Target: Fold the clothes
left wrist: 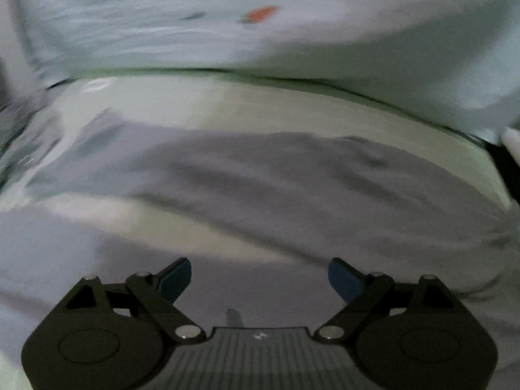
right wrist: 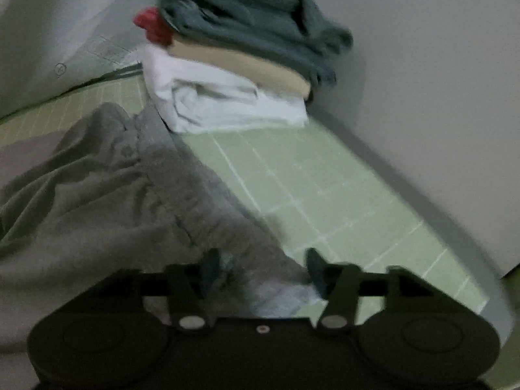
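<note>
A grey garment (left wrist: 260, 188) lies spread and rumpled on a pale green mat (left wrist: 227, 107). My left gripper (left wrist: 260, 279) hovers just above the cloth, jaws wide open and empty. In the right wrist view the same grey garment (right wrist: 97, 201) is bunched with its elastic waistband (right wrist: 182, 188) running along the green gridded mat (right wrist: 325, 188). My right gripper (right wrist: 263, 269) is open, its fingertips straddling the garment's near edge, gripping nothing that I can see.
A stack of folded clothes (right wrist: 227, 97) stands at the back of the mat: white at the bottom, tan, then a dark teal item (right wrist: 253, 22) with something red (right wrist: 152, 26). A pale wall (right wrist: 422, 81) borders the mat's right. A blurred light cloth (left wrist: 227, 26) fills the left view's top.
</note>
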Demonstrator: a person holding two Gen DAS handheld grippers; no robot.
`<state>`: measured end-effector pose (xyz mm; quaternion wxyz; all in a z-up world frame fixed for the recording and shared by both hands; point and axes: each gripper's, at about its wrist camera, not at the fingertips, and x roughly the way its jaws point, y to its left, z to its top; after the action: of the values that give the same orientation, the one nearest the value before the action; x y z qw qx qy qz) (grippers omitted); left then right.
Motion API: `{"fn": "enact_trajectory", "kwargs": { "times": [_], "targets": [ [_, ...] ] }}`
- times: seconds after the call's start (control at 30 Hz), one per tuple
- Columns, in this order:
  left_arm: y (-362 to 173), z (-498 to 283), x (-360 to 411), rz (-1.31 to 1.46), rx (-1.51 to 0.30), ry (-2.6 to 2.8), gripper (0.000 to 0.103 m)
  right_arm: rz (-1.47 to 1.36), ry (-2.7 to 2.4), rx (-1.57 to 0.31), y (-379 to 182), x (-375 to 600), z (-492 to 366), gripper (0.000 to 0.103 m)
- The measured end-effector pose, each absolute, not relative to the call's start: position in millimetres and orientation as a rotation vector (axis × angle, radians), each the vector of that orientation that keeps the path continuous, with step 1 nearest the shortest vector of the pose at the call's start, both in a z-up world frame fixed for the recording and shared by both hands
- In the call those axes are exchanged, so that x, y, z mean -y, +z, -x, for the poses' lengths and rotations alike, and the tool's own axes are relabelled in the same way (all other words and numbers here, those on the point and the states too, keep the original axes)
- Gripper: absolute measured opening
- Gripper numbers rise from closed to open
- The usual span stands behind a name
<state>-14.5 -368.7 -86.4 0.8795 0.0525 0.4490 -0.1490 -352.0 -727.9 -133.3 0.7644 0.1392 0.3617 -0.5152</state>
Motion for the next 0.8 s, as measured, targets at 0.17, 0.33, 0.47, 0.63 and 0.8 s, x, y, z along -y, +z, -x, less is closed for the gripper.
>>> {"fn": "enact_trajectory", "kwargs": {
  "times": [0.17, 0.33, 0.47, 0.63, 0.8],
  "targets": [
    [-84.1, 8.4, 292.9, -0.029, -0.945, -0.173, 0.091, -0.316, -1.069, -0.710, -117.4, 691.0, 327.1, 0.102],
    [-81.0, -8.7, 232.8, 0.016, -0.948, -0.113, 0.091, -0.411, -0.951, -0.741, -122.1, 639.5, 287.6, 0.103],
    [-77.2, -32.5, 185.1, 0.078, -0.945, -0.087, 0.090, -0.469, -0.856, -0.791, -129.9, 590.7, 253.0, 0.103],
    [-79.8, -69.0, 129.2, 0.256, -0.973, -0.091, 0.071, -0.447, -0.800, -0.851, -137.6, 536.2, 213.3, 0.103],
    [-91.8, -111.9, 92.1, 0.427, -1.026, -0.141, 0.041, -0.544, -0.867, -0.821, -141.3, 516.8, 192.9, 0.103]
  ]
}}
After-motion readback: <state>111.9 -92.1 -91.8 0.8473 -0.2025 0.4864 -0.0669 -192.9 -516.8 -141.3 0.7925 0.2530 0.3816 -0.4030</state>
